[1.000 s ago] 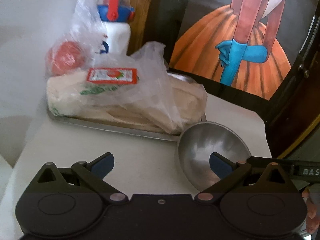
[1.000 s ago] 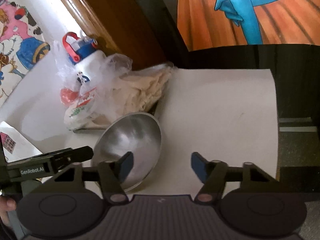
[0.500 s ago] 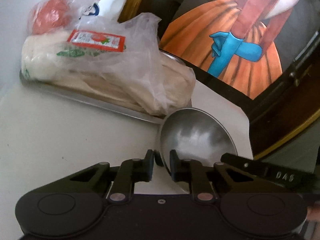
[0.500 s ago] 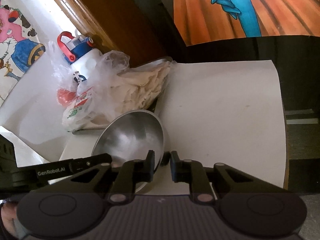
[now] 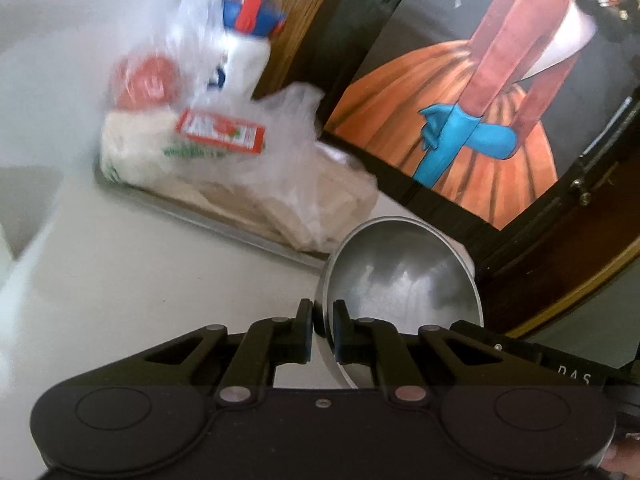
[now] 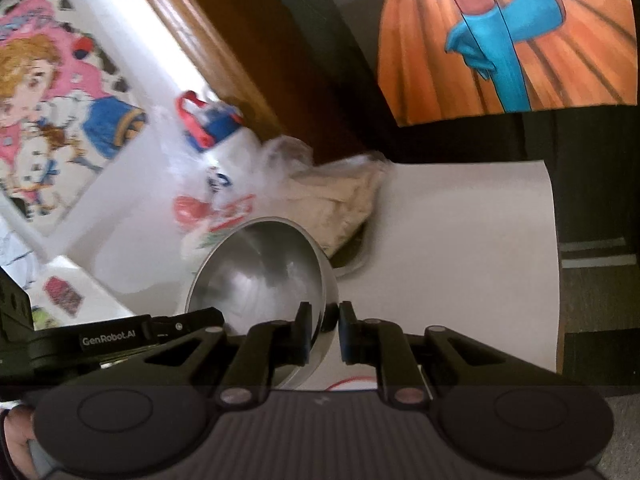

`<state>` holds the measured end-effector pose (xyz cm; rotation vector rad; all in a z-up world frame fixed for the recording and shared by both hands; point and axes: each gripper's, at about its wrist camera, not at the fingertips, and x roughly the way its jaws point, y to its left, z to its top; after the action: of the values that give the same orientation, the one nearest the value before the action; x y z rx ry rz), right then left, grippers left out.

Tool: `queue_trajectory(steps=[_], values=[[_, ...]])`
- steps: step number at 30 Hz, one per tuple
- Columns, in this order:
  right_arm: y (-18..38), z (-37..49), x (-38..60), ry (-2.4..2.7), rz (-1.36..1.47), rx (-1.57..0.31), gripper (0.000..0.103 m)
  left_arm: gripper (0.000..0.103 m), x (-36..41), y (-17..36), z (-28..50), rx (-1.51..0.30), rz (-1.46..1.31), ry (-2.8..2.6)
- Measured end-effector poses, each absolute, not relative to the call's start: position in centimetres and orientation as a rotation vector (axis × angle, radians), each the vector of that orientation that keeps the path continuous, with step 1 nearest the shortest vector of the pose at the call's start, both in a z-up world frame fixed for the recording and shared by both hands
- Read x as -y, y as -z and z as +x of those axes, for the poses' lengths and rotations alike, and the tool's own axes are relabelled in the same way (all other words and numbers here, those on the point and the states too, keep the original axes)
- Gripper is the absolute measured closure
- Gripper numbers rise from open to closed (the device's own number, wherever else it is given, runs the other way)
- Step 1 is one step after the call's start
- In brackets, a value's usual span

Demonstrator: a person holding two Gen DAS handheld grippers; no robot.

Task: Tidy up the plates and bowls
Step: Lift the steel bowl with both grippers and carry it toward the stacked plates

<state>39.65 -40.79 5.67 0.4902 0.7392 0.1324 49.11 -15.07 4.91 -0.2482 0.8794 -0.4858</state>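
Observation:
A shiny steel bowl (image 5: 404, 280) is held tilted above the white table (image 5: 140, 280). My left gripper (image 5: 322, 330) is shut on the bowl's left rim. My right gripper (image 6: 323, 330) is shut on the bowl's (image 6: 260, 272) right rim, from the opposite side. Behind the bowl a flat steel plate (image 5: 224, 226) lies on the table, carrying a plastic bag of flatbread (image 5: 248, 176).
A white bottle with a blue and red lid (image 5: 248, 40) stands behind the bag. A painting of an orange skirt (image 5: 472, 120) leans at the back right. A cartoon picture (image 6: 52, 100) is on the left wall. The table's right edge (image 6: 554, 260) drops to dark flooring.
Both grippers closed on opposite rims of the bowl, then raised it off the table; the bowl now sits higher and more tilted in both views.

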Motion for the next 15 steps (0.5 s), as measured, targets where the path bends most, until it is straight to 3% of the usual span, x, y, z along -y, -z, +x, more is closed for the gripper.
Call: queue_trajectory(steps=[8, 15], values=[[-10.4, 31.7, 37.5, -0.194, 0.450, -0.705, 0.087, 0.093, 11.3, -10.1, 40.5, -0.821, -0.233, 0.502], [-11.2, 23.8, 33.5, -0.251, 0.418, -0.721, 0.087, 0.093, 7.3, -11.2, 31.6, -0.819, -0.193, 0.496]])
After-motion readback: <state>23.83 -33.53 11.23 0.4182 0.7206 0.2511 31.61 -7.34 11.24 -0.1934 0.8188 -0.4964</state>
